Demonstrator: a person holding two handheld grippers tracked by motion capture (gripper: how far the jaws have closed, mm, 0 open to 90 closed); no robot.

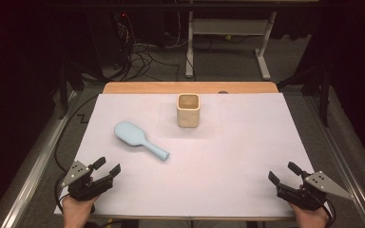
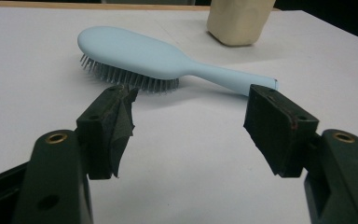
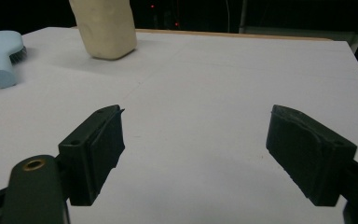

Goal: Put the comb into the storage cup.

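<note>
Two grippers sit at the near edge of the tabletop point(image 1: 247, 142), one per hand. Left gripper point(image 1: 105, 167) at near left corner, jaws apart, nothing between them; left hand point(image 1: 77, 209) wrapped around its body. Right gripper point(image 1: 282, 172) at near right corner, jaws apart too, nothing gripped; right hand point(image 1: 309, 214) behind it. Both hover just over the white sheet, well apart from each other.

One hairbrush point(image 1: 135, 138), light blue, lies bristles down left of centre, handle pointing toward the near right. It's nearer the left gripper, not touching it; in the left gripper view the hairbrush point(image 2: 158, 60) lies just beyond the jaws, handle end close to the right-hand one.

One cup point(image 1: 188, 110), beige, square-ish, upright, open top, stands toward the far middle, apart from the hairbrush.

One table frame point(image 1: 228, 42) on the floor behind, plus loose cables point(image 1: 142, 57).
</note>
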